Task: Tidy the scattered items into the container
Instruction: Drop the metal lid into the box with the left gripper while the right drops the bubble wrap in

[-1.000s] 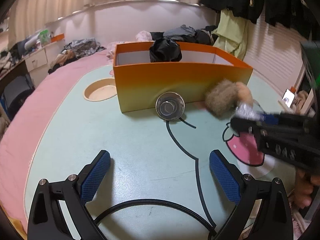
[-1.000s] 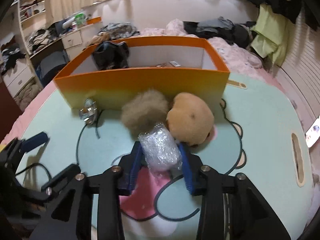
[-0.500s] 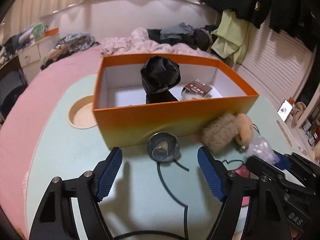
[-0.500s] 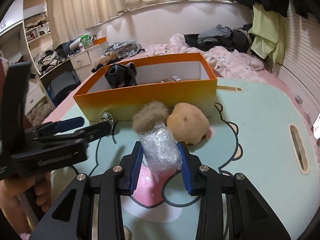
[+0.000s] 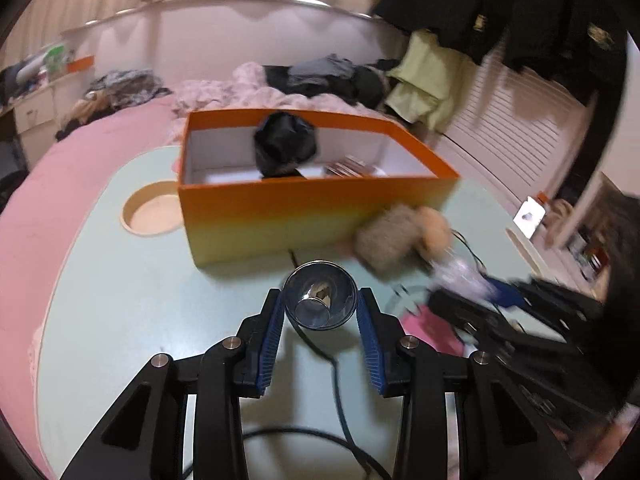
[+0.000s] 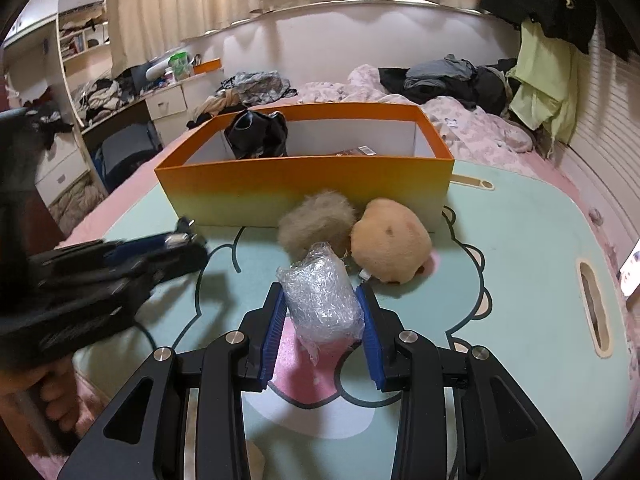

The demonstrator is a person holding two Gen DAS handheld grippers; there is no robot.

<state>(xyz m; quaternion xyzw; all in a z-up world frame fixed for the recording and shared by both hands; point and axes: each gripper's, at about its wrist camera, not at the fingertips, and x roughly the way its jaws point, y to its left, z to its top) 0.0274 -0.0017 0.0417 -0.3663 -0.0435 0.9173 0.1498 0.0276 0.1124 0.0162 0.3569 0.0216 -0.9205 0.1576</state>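
The left hand-held gripper [image 5: 320,312] was closing on a shiny metal cup [image 5: 320,300], its blue pads at the rim, just in front of the orange box [image 5: 304,212] on the desk [image 5: 132,300]. The cup looked hard, light and slippery, so a hold across the rim seemed best. The right hand-held gripper [image 6: 320,312] squeezed a soft, crinkly plastic bundle [image 6: 320,296] near the box.

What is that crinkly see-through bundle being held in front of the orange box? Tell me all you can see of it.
The clear plastic bundle looks like crumpled, shiny film or bubble wrap wadded into a lumpy roll, standing roughly upright. The blue-padded fingers of the right gripper press on its two sides. It sits above the pink patch of the mint-green table, just in front of two fluffy toys; whether it touches them I cannot tell.
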